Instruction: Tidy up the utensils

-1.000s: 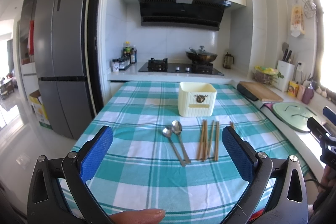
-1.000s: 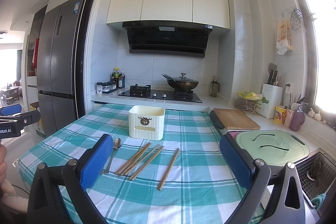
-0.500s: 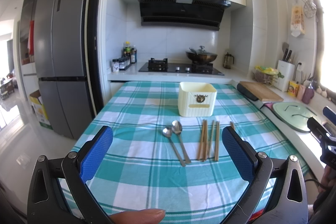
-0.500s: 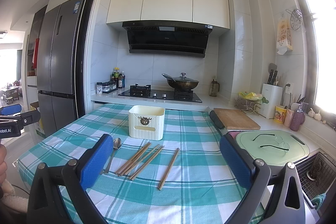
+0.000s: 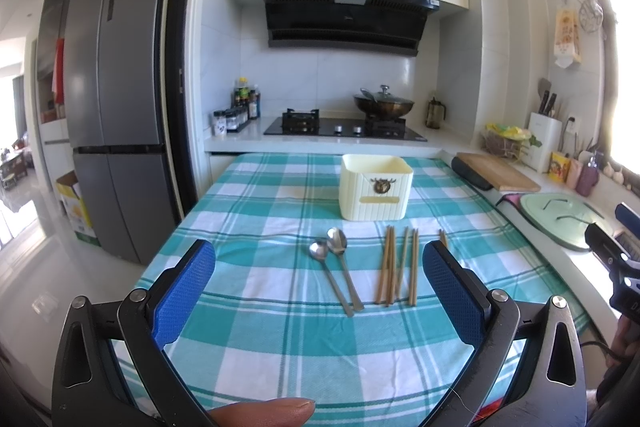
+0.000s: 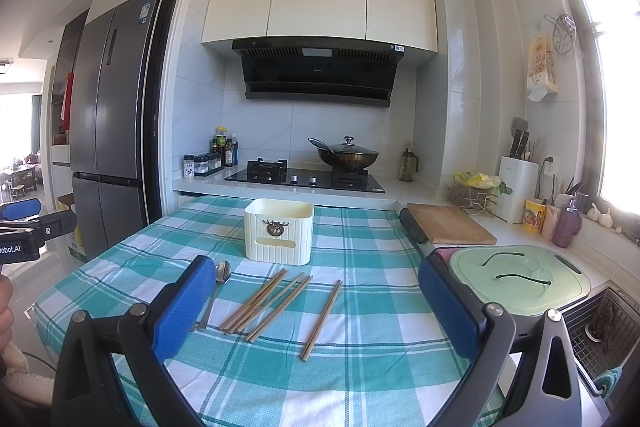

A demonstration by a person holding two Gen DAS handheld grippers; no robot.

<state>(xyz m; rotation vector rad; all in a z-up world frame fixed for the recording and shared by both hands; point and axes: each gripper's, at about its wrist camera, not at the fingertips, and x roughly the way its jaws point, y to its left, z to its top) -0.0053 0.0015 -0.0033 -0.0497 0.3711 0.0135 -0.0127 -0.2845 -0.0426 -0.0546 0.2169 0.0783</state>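
Observation:
A cream utensil holder (image 5: 375, 188) stands upright on the teal checked tablecloth (image 5: 280, 347); it also shows in the right wrist view (image 6: 279, 231). Two metal spoons (image 5: 338, 273) lie in front of it, with several wooden chopsticks (image 5: 398, 269) to their right. In the right wrist view the chopsticks (image 6: 272, 303) lie fanned out and one spoon (image 6: 218, 285) shows partly behind the left finger. My left gripper (image 5: 319, 301) is open and empty, short of the spoons. My right gripper (image 6: 316, 311) is open and empty, near the chopsticks.
A counter on the right holds a wooden cutting board (image 6: 450, 225), a green lid (image 6: 520, 277) and a sink (image 6: 600, 323). A stove with a wok (image 5: 383, 105) is behind the table. A fridge (image 5: 116, 107) stands to the left.

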